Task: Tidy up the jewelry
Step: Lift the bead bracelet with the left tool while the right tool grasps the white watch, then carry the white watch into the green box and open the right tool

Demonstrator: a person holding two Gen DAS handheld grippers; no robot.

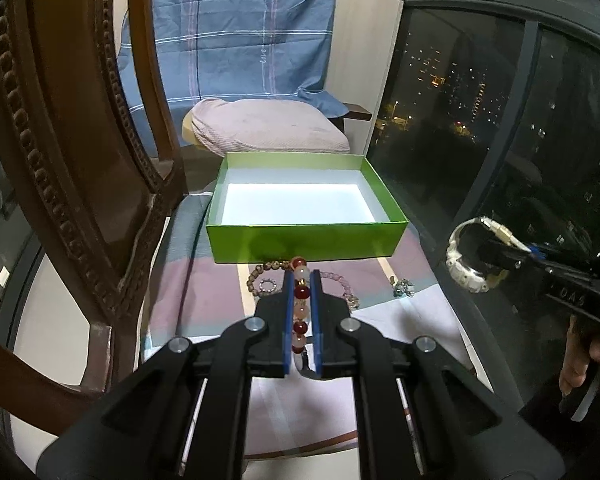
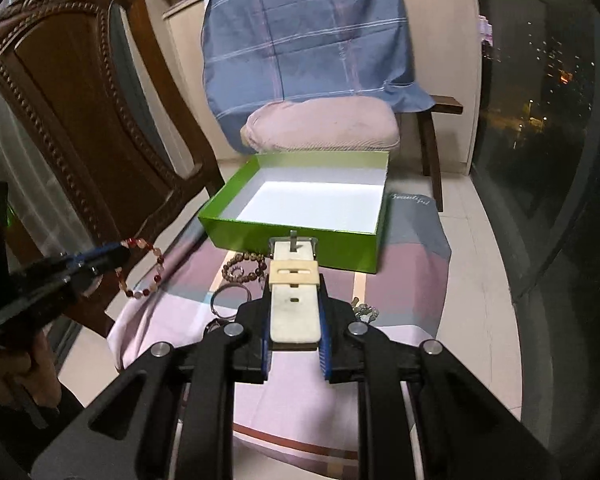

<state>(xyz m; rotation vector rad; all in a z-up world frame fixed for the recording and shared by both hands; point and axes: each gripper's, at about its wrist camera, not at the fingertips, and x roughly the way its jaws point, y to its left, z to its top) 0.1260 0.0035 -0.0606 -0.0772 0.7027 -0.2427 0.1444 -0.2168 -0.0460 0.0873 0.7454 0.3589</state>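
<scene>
An open green box (image 1: 304,240) with a white inside stands on a cloth-covered stool; it also shows in the right wrist view (image 2: 296,240). My left gripper (image 1: 302,276) is shut on a red and pink bead bracelet (image 1: 301,296), held above the cloth in front of the box; the bracelet hangs from it in the right wrist view (image 2: 148,268). My right gripper (image 2: 294,280) is shut on a white watch (image 2: 294,300) by its strap, in front of the box; the watch shows in the left wrist view (image 1: 470,256).
On the cloth before the box lie a brown bead bracelet (image 2: 244,268), a ring-like piece (image 2: 226,300) and a small charm (image 1: 402,286). A carved wooden chair (image 2: 80,120) stands at the left. A cushioned chair with blue cloth (image 2: 312,60) is behind. Windows are on the right.
</scene>
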